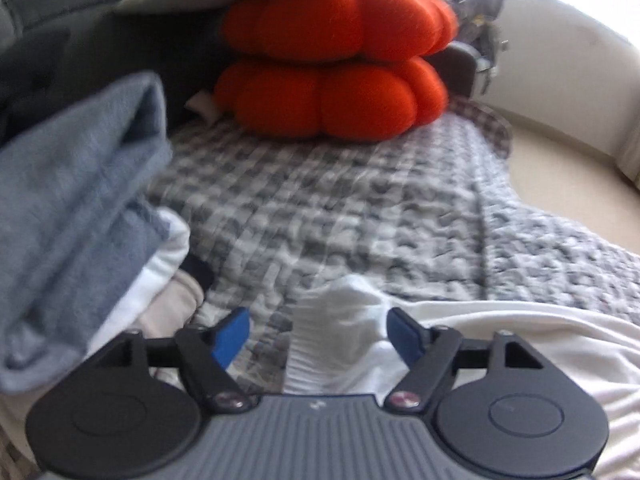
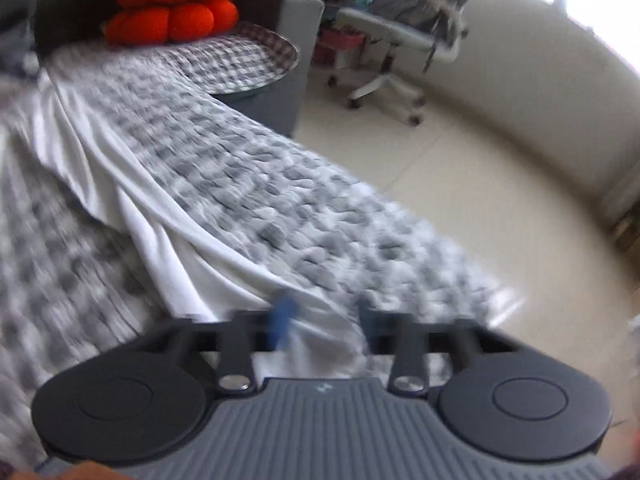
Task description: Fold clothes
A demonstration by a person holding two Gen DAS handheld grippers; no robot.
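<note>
White garment (image 2: 132, 216) diagonal across checked quilt (image 2: 304, 216)

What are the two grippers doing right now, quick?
Left gripper: open, white garment between its fingers, not clamped.
Right gripper: open over the white garment; blurred.

Ahead of your left claw (image 1: 318, 338) the checked bedspread (image 1: 340, 208) lies open up to the orange cushions (image 1: 332, 68). A stack of folded clothes (image 1: 68, 208) crowds its left side. Right of your right claw (image 2: 326, 322), bare floor (image 2: 500, 208) runs to the office chair (image 2: 394, 46).
</note>
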